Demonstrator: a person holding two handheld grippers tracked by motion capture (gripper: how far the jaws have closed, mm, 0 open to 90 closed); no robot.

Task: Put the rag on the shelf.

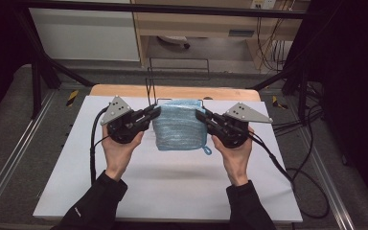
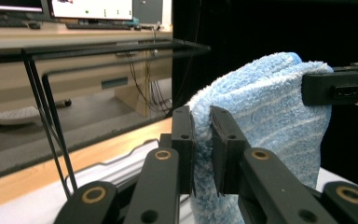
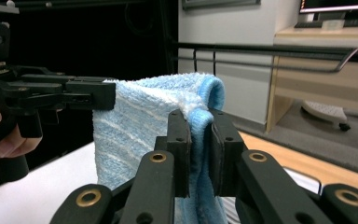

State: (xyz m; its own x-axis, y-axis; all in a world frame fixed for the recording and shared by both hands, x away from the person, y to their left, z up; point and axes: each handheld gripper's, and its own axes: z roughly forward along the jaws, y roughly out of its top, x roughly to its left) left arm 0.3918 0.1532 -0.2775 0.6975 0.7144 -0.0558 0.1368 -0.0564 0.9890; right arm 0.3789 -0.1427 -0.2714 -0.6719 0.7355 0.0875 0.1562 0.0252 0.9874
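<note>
Two tongs in our hands: left tongs (image 1: 154,113) clamped on left upper edge of blue towel (image 1: 179,125), right tongs (image 1: 202,115) clamped on right upper edge. We hold towel hanging between them, above white worktop (image 1: 167,191).

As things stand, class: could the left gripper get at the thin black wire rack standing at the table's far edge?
Probably not yet. The left gripper is shut on one top corner of the blue towel, and the right gripper pinches the other. The wire rack stands just behind with nothing between, but the jaws are occupied.
</note>
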